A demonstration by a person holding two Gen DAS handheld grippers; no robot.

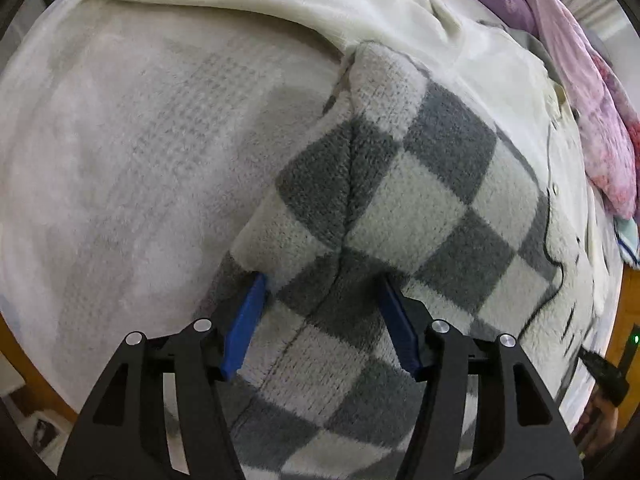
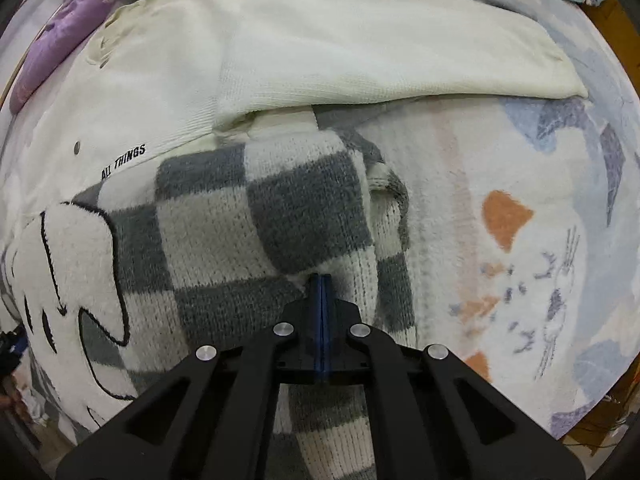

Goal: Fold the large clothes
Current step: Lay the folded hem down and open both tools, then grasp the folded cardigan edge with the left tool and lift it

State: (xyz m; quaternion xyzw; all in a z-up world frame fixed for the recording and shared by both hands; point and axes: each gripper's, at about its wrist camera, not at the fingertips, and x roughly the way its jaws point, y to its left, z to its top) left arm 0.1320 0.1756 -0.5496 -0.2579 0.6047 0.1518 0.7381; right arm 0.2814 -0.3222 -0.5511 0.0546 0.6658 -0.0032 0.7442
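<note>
A fluffy grey-and-white checked sweater [image 1: 400, 184] lies flat on the bed, with a white cartoon figure [image 2: 68, 272] outlined in black on its front. One checked sleeve [image 2: 304, 200] is folded across the body. My left gripper [image 1: 322, 280] points down at the sweater and is open. Its blue pads [image 1: 246, 320] stand apart on either side of a seam, and the fabric lies under them, not pinched. My right gripper [image 2: 320, 277] is shut, its blue pads pressed together with nothing showing between them. Its tip rests at the edge of the folded sleeve.
A cream knitted garment [image 2: 360, 48] printed "ALL THINGS" lies just beyond the checked sweater. Purple and pink bedding [image 1: 592, 112] is piled at the far side. A pale printed bedsheet [image 2: 520, 240] covers the bed, and its wooden edge [image 1: 24, 360] shows low on the left.
</note>
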